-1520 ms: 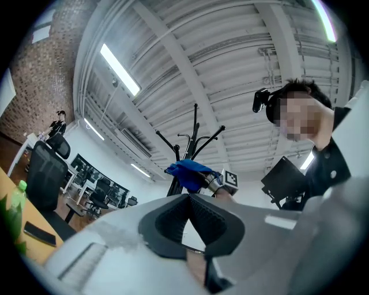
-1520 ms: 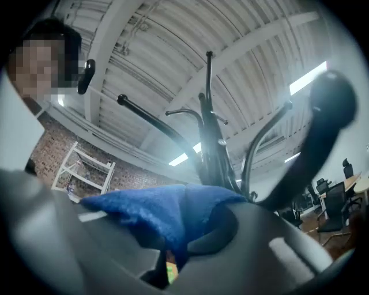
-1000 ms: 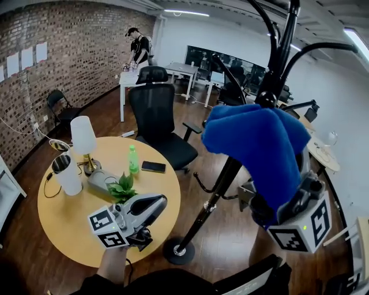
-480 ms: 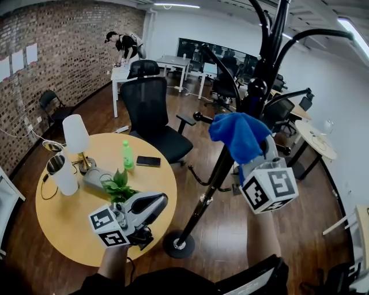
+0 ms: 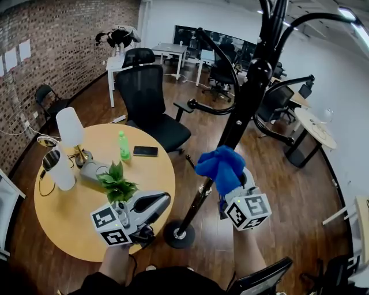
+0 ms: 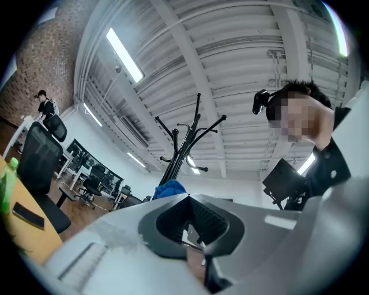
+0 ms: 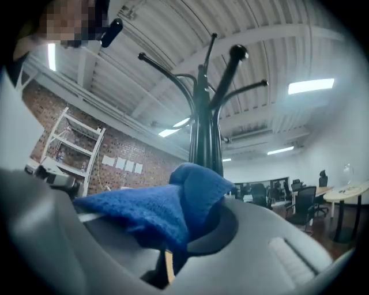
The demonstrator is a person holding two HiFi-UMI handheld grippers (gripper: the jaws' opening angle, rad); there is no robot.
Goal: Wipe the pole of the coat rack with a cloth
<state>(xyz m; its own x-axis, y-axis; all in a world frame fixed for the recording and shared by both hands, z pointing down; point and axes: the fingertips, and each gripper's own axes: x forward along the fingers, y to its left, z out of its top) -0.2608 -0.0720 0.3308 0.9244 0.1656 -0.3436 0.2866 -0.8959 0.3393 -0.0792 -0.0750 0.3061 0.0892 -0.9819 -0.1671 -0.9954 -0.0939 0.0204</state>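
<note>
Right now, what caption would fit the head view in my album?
Right tongs hold a blue cloth by the coat rack pole; left tongs hover over a round table.

One coat rack point(image 5: 249, 95), one blue cloth point(image 5: 221, 166). Two grippers: left gripper point(image 5: 165, 199), right gripper point(image 5: 232, 188). One round table point(image 5: 63, 227) near left: one lamp point(image 5: 69, 128), one green bottle point(image 5: 123, 147), one phone point(image 5: 145, 151), one plant point(image 5: 117, 183), one white container point(image 5: 56, 171). Far left: one person point(image 5: 118, 37).

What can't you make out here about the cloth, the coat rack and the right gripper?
Head view: the blue cloth overlaps the pole; contact unclear.
Right gripper view: the cloth hides where the right gripper closes.
Head view: the coat rack is cut off by the upper edge.
</note>
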